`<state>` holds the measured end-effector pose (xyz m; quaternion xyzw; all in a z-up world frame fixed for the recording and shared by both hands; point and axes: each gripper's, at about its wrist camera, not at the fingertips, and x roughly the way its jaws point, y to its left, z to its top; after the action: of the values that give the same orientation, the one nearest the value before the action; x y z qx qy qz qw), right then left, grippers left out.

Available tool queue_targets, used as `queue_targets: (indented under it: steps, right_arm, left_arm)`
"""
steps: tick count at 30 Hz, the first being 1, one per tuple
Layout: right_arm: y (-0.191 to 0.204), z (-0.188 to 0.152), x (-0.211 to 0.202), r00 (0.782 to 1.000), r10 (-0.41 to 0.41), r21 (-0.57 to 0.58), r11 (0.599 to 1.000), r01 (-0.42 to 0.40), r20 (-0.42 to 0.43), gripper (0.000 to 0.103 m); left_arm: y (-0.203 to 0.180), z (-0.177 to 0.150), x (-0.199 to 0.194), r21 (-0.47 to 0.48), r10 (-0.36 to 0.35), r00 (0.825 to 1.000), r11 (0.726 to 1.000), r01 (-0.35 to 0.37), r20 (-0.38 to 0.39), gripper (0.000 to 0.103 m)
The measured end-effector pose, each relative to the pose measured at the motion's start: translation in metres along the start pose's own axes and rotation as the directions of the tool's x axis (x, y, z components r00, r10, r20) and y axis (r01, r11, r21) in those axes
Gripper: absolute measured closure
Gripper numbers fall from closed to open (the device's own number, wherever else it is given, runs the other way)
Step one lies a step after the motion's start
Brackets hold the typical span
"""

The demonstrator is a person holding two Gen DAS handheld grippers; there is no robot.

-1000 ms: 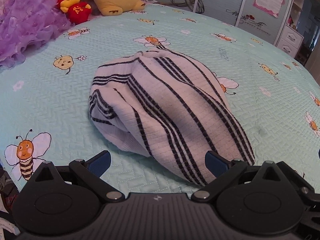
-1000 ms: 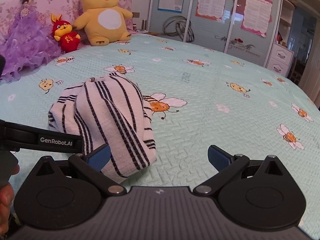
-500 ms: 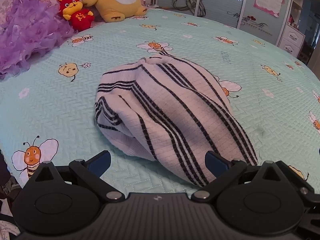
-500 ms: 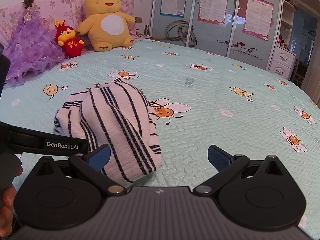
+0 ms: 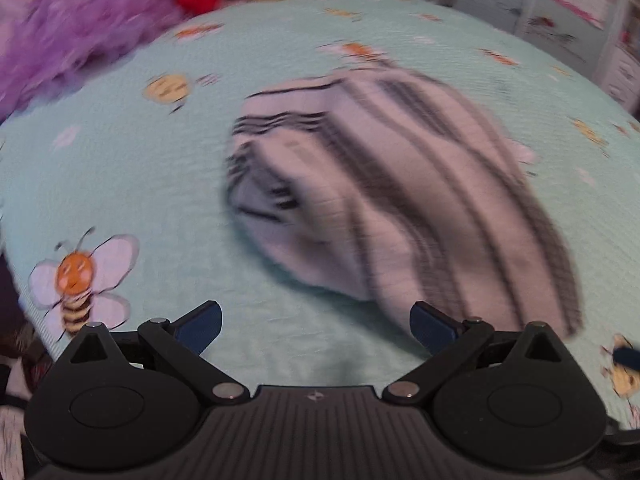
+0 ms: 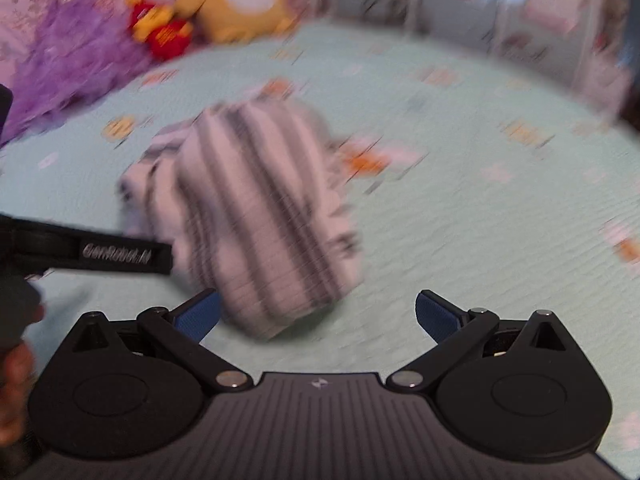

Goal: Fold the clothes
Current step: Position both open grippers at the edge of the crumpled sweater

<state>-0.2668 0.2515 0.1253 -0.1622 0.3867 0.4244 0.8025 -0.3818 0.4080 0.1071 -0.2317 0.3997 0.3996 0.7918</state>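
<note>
A folded white garment with black stripes (image 5: 384, 196) lies bunched on the light green bedspread (image 5: 120, 168). My left gripper (image 5: 316, 326) hangs open just short of its near edge, nothing between the fingers. In the right wrist view the same garment (image 6: 256, 216) sits ahead and left, and my right gripper (image 6: 318, 316) is open and empty, its left fingertip close to the garment's near end. The left gripper's body (image 6: 92, 248) and a hand (image 6: 16, 376) show at the left edge. Both views are motion-blurred.
A purple frilly dress (image 6: 68, 52), a red plush toy (image 6: 160, 32) and a yellow plush toy (image 6: 244, 0) line the head of the bed. Wardrobe doors with posters (image 6: 480, 0) stand behind the bed. The bed's near edge drops off at lower left (image 5: 12, 312).
Both cameras are moving fast now and the views have blurred. The garment lies as before; both grippers stay open and have shifted slightly relative to it.
</note>
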Motion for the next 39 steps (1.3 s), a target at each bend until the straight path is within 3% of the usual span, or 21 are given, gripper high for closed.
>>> queue_targets:
  steps: [3, 5, 12, 16, 19, 31, 39]
  right_arm:
    - [-0.011, 0.01, 0.011, 0.989, 0.137, 0.14, 0.982, -0.127, -0.059, 0.001]
    - [-0.014, 0.017, 0.011, 0.984, 0.174, 0.182, 0.97, -0.164, -0.043, 0.001]
    - [0.008, 0.015, -0.009, 0.994, 0.089, 0.07, 0.993, -0.094, 0.069, 0.001]
    - [0.018, 0.007, -0.016, 0.987, -0.02, -0.042, 0.999, 0.027, 0.159, 0.001]
    - [0.02, 0.008, -0.013, 0.984, -0.068, -0.069, 0.994, 0.081, 0.165, 0.001]
    - [0.035, 0.009, -0.019, 0.978, -0.045, -0.083, 0.995, 0.062, 0.202, 0.001]
    - [0.035, 0.013, -0.014, 0.983, -0.031, -0.069, 0.997, 0.044, 0.183, 0.001]
  left_arm:
    - [0.015, 0.003, 0.004, -0.056, 0.023, 1.0, 0.998, -0.023, -0.004, 0.0]
    - [0.018, 0.004, 0.004, -0.06, 0.04, 0.999, 0.997, -0.04, -0.001, 0.0]
    - [0.018, 0.004, -0.003, -0.033, 0.078, 0.996, 0.997, -0.076, 0.047, 0.0]
    - [0.011, 0.004, -0.01, 0.01, 0.089, 0.993, 0.996, -0.09, 0.077, 0.0]
    - [0.011, 0.004, -0.012, 0.015, 0.087, 0.993, 0.996, -0.089, 0.085, 0.0]
    - [0.016, 0.006, -0.015, -0.01, 0.073, 0.994, 0.997, -0.072, 0.084, 0.0]
    - [0.017, 0.006, -0.011, -0.008, 0.071, 0.995, 0.997, -0.071, 0.074, 0.0]
